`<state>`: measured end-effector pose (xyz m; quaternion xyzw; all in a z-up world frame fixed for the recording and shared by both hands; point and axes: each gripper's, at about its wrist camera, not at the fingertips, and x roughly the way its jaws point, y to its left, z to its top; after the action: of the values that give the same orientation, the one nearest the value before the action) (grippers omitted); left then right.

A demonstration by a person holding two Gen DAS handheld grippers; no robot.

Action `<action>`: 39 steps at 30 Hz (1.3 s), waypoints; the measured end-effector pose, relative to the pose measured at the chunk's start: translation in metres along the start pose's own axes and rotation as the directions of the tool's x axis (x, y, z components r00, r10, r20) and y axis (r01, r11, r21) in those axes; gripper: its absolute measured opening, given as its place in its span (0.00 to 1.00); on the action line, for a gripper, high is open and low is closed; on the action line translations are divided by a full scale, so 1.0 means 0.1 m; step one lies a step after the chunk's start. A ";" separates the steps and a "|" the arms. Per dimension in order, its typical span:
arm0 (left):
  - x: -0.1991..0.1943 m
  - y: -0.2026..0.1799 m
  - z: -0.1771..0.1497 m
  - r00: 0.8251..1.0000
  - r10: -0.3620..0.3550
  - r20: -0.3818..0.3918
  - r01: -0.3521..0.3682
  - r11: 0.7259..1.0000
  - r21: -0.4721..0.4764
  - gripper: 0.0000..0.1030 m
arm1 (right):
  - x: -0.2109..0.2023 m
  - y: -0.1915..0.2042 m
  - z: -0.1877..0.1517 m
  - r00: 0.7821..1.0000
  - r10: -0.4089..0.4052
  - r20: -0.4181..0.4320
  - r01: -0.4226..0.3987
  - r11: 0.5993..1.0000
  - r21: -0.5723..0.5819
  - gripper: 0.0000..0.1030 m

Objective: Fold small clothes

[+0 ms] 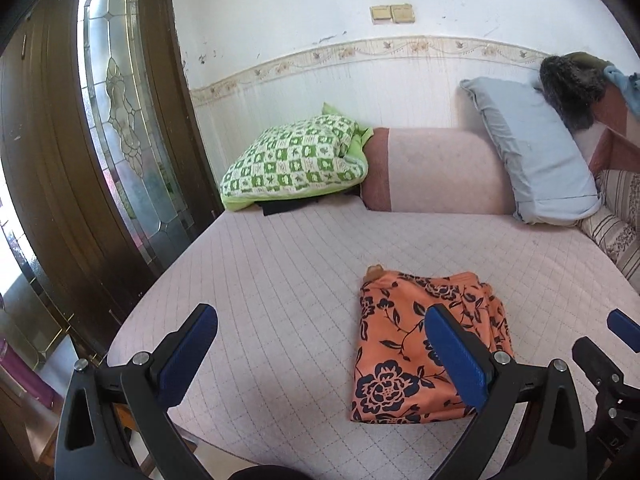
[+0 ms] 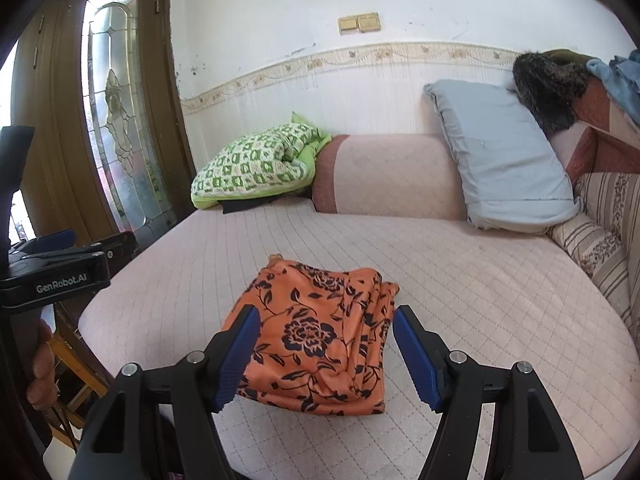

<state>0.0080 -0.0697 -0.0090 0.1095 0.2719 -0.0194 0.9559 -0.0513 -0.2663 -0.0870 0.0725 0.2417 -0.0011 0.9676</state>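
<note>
The orange floral garment (image 2: 316, 336) lies folded, low and centre in the right view, on the bed (image 2: 460, 280). The right claw (image 2: 325, 354) and left claw (image 1: 320, 354) hang open and empty, apparently because folding looks finished.

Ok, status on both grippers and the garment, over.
Left gripper open, nothing held. Right gripper open, nothing held. Orange floral garment folded, lying on the bed. Nothing in the way.

Both wrist views look down across the bed (image 1: 280, 264), sharing the folded cloth (image 2: 320, 332).
</note>
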 end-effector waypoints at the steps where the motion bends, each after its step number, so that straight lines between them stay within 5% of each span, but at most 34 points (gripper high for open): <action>1: -0.02 0.00 0.01 1.000 0.000 0.004 0.000 1.000 0.000 1.00 | -0.02 0.02 0.01 1.000 -0.003 0.007 0.003 1.000 -0.004 0.70; 39: -0.41 0.19 0.25 0.995 -0.042 0.092 0.045 0.999 -0.030 1.00 | -0.11 0.35 0.30 0.999 0.006 0.052 -0.004 0.999 -0.044 0.70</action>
<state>-0.0120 -0.0580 0.0369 0.0871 0.2308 -0.0409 0.9682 -0.0460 -0.2365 -0.0505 0.0517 0.2162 0.0050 0.9750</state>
